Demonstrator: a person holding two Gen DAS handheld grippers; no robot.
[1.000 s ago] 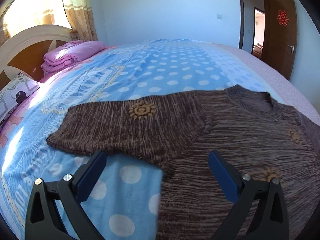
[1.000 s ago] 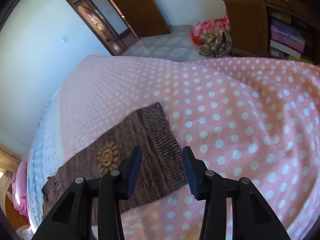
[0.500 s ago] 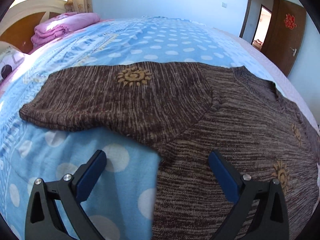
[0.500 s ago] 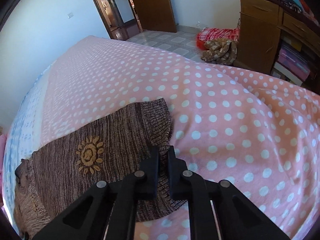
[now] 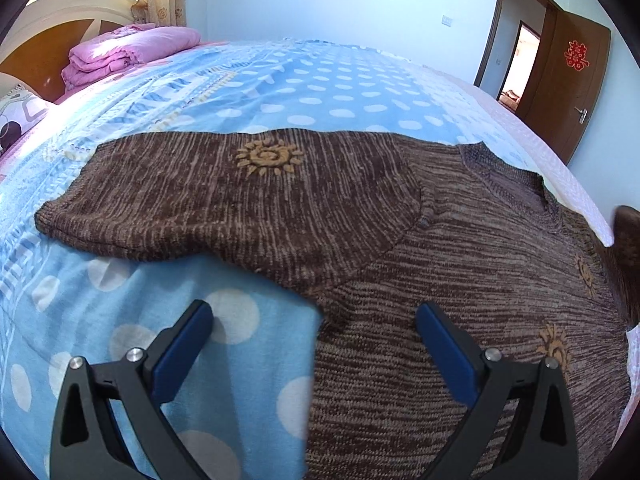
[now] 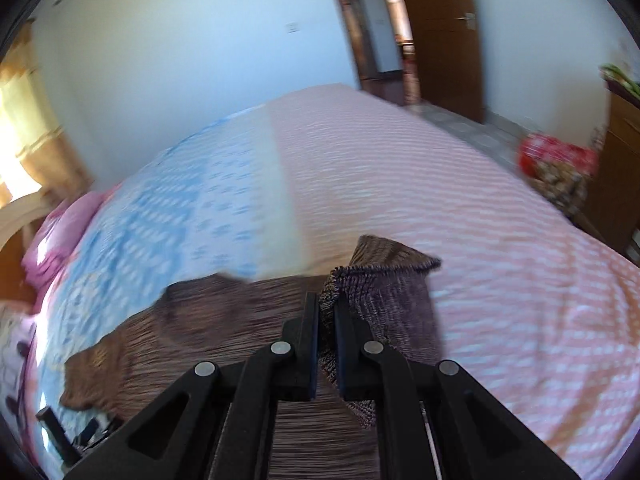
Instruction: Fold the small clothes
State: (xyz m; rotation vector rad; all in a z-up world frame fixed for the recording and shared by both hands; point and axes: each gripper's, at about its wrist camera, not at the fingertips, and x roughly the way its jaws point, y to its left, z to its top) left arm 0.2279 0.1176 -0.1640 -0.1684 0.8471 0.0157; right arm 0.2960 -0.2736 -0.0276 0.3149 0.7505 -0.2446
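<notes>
Right tool [image 6: 327, 320]: pressed together on the cuff of the right sleeve [image 6: 384, 280]; a second ago it was spread above that sleeve lying flat on the pink spotted part of the bed [image 6: 500, 240].
Sleeve now: lifted off the bed and carried in over the sweater [image 5: 460, 300] body; the view is blurred.
Left tool [image 5: 312, 344]: spread, holding nothing, hovering low over the sweater's side edge below the left sleeve [image 5: 224, 196].
Sweater: spread flat on the bed, left sleeve still extended.
Meaning: first sleeve fold appears under way; left sleeve not yet folded.
</notes>
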